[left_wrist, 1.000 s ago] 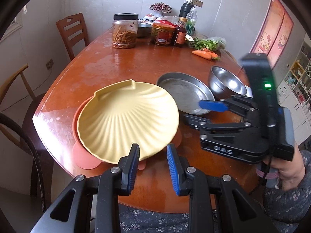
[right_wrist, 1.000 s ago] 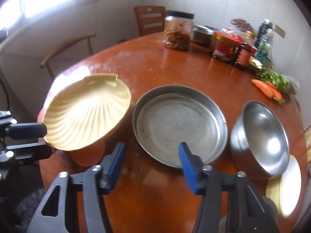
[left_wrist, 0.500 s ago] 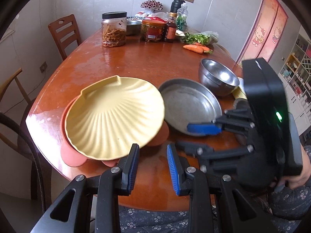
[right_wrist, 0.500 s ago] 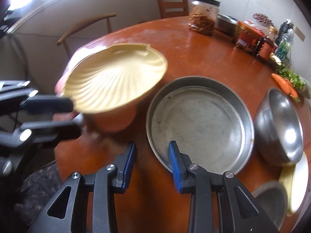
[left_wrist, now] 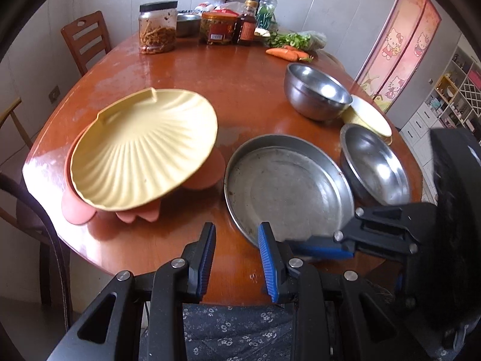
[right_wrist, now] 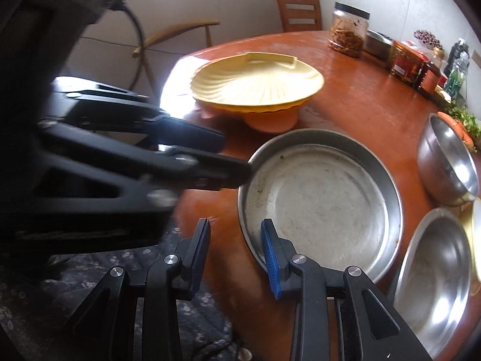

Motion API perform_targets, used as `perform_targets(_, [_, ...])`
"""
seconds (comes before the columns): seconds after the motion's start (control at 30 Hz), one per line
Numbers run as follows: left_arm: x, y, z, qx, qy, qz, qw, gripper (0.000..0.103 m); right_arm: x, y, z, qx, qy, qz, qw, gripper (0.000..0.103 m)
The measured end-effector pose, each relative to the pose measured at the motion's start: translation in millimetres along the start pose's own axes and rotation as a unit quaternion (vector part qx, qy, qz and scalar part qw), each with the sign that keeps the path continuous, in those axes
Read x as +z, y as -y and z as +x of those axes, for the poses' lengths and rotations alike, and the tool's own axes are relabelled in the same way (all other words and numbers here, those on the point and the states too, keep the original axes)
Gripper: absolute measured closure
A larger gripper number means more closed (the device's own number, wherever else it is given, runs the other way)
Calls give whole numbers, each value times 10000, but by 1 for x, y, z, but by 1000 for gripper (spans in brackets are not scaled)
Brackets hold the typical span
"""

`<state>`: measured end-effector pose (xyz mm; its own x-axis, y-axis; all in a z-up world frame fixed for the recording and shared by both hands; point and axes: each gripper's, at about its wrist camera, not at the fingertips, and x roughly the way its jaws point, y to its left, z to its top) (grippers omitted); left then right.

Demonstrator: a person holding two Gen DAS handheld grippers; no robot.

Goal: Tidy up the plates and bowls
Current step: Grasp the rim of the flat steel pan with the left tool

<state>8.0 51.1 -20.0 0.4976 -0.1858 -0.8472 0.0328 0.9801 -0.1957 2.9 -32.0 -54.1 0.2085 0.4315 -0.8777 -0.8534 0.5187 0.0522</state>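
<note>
A yellow shell-shaped plate [left_wrist: 144, 150] [right_wrist: 257, 82] rests on an orange plate [left_wrist: 76, 207] at the table's left. A flat steel pan [left_wrist: 288, 189] [right_wrist: 321, 201] lies right of it. A steel bowl [left_wrist: 375, 165] [right_wrist: 433, 273] sits at the pan's right, another steel bowl [left_wrist: 315, 90] [right_wrist: 448, 156] farther back. My left gripper [left_wrist: 236, 258] is open and empty at the pan's near rim. My right gripper [right_wrist: 234, 258] is open and empty, its right finger [right_wrist: 270, 255] over the pan's near edge; in the left wrist view it [left_wrist: 324, 248] reaches in from the right.
A yellow-rimmed white plate [left_wrist: 369, 114] lies behind the near bowl. Jars [left_wrist: 156, 27], bottles [left_wrist: 246, 27], greens and carrots [left_wrist: 287, 52] stand at the table's far side. Wooden chairs [left_wrist: 87, 39] stand at the left. The table's front edge [left_wrist: 150, 267] is just ahead of both grippers.
Both grippers have drawn back toward the front edge and shifted right, from before the shell plate to the steel pan's near rim. The right gripper's jaws narrowed, then stayed open.
</note>
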Motion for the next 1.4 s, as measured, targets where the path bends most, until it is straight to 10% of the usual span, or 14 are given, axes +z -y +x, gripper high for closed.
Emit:
perform_targets(0.3, [-9,-1,14,188,-109,-173,9996,74,-12,-27,-19,14,392,-193,9990,63])
perform_targets(0.47, [-9,0,16,121,-73,-236,9996,74,-30,-3,-50,-553,803,605,9934,44])
perform_targets(0.67, [-9,3,19,156,-57,-209,9996,74,-54,37,-64,-947,957,1759,9752,43])
perform_targets(1.4, [-10,17,15,429,240,234,9985,76,-52,53,-45,-1100,1109,2232,9622,70])
